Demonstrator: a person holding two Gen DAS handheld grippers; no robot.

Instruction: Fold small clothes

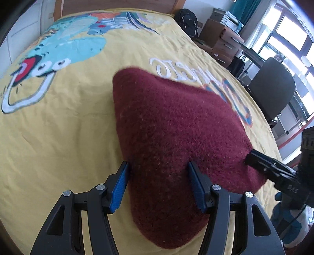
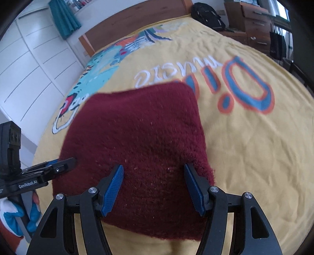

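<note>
1. Burgundy knit garment (image 1: 176, 141), fuzzy, lying flat mid-bed on yellow printed bedspread (image 1: 68, 125).
2. Left gripper (image 1: 159, 188) and right gripper (image 2: 155, 188) both spread wide over near edge, gripping nothing.
3. Probably fold setup; next, pinching the edge.
4. Beyond: white wardrobe (image 2: 29, 74), black office chair (image 1: 272, 88).

You are working in a bedroom at home: a wide bed with a wooden headboard (image 2: 137, 23) and a yellow cartoon-printed bedspread (image 2: 245, 147) fills the view. White built-in wardrobes (image 2: 29, 74) line one wall, teal curtains (image 2: 63, 18) hang nearby, and a wooden drawer unit (image 1: 223, 42), a black backpack (image 1: 186, 19) and a dark desk chair (image 1: 272, 90) stand by the window.
</note>
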